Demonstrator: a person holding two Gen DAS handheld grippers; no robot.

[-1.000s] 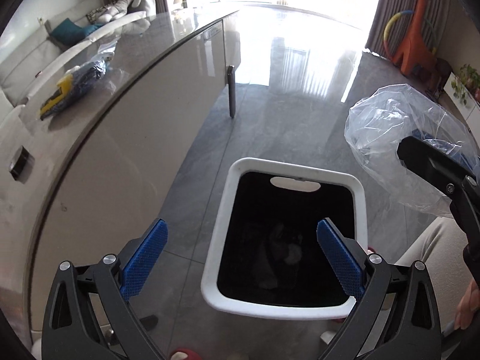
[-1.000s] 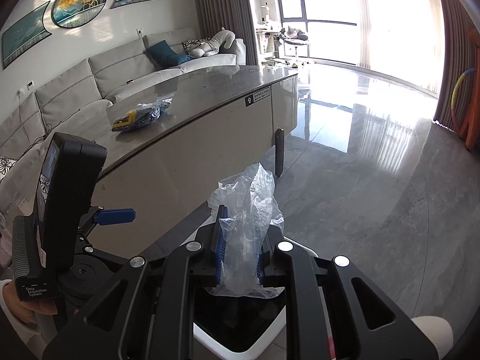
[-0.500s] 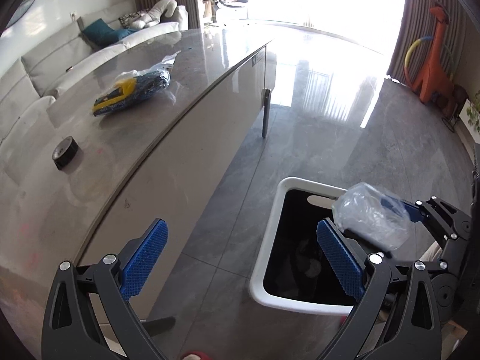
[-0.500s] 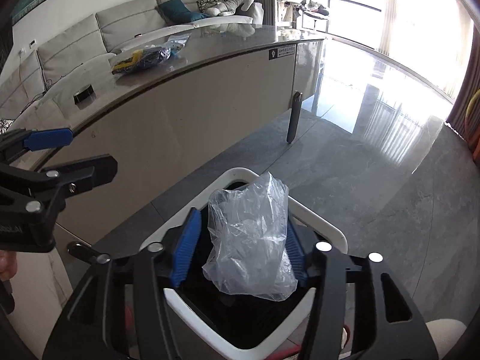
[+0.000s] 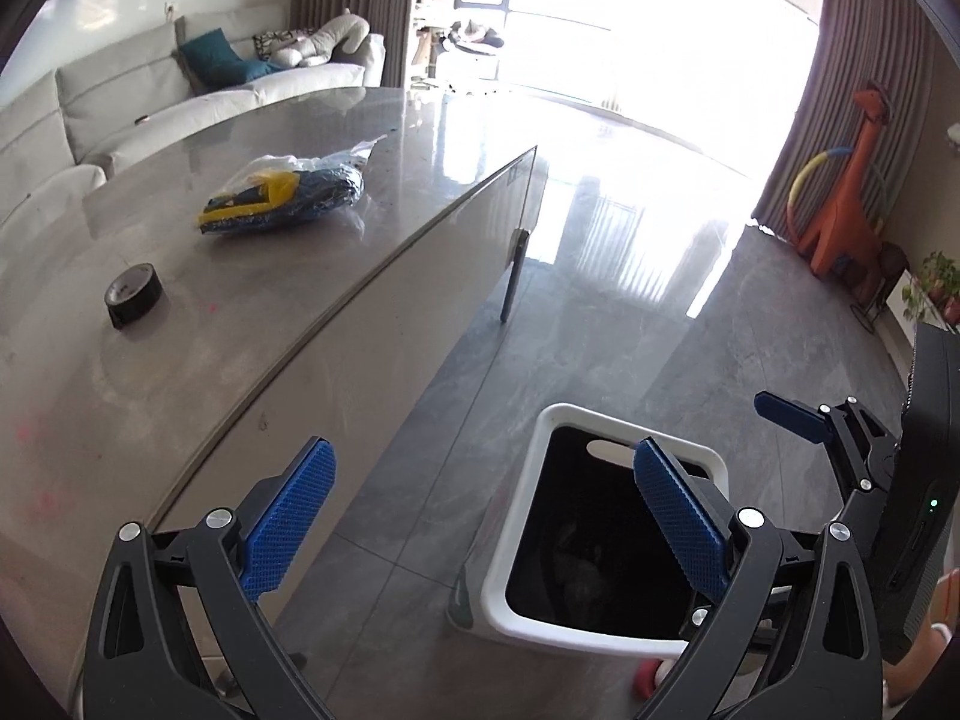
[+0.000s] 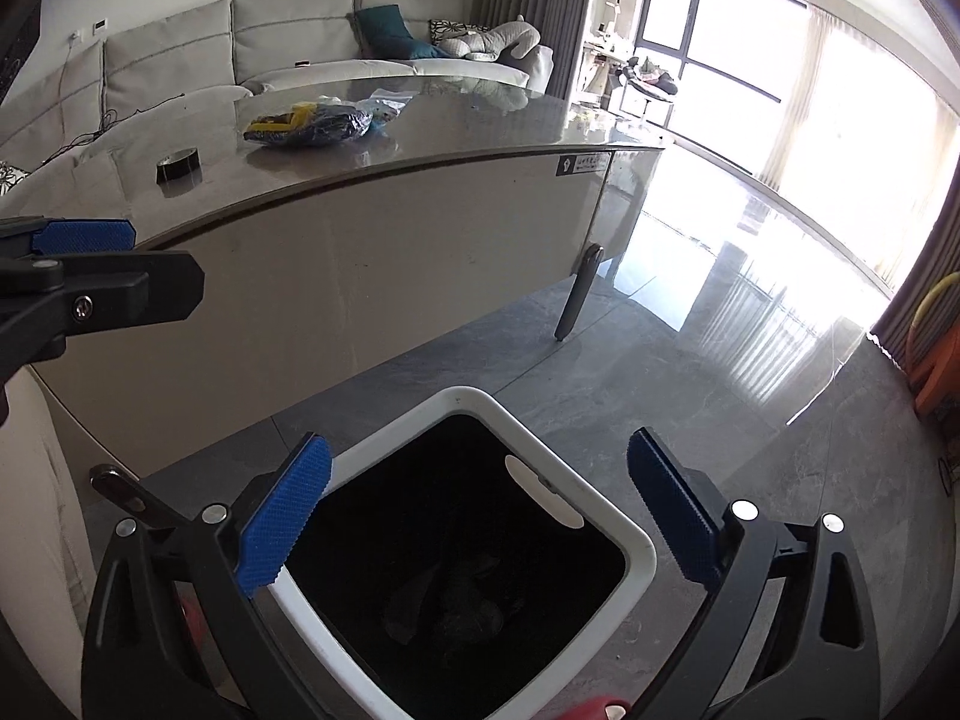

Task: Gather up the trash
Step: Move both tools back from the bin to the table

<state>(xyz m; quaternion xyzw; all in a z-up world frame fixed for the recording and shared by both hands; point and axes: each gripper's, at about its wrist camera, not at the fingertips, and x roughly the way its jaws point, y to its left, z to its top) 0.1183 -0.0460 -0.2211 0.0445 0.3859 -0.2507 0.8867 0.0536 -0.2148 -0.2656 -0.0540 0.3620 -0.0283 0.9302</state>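
Bin [image 6: 636, 546], white-rimmed with a black interior, lower centre of the right wrist view, directly beneath the right gripper [image 6: 477, 513]. That gripper's jaws stand wide apart with nothing between them; the crumpled clear plastic bag pinched there a second ago is gone (dim shapes at the bin's dark bottom may include it, too murky to tell). One piece of trash is therefore judged delivered.

Left gripper [image 5: 483, 519], lower part of the left wrist view: jaws equally wide, empty, now angled toward the table [image 5: 180, 372] rather than over the bin.

Remaining item: blue-and-yellow package in clear wrap [image 5: 282, 201], upper left of the left wrist view, lying on the tabletop well apart from both grippers. Likely the next pickup.

Black tape roll [image 5: 134, 294], left edge, same tabletop, nearer than the package; whether it counts as trash is uncertain.
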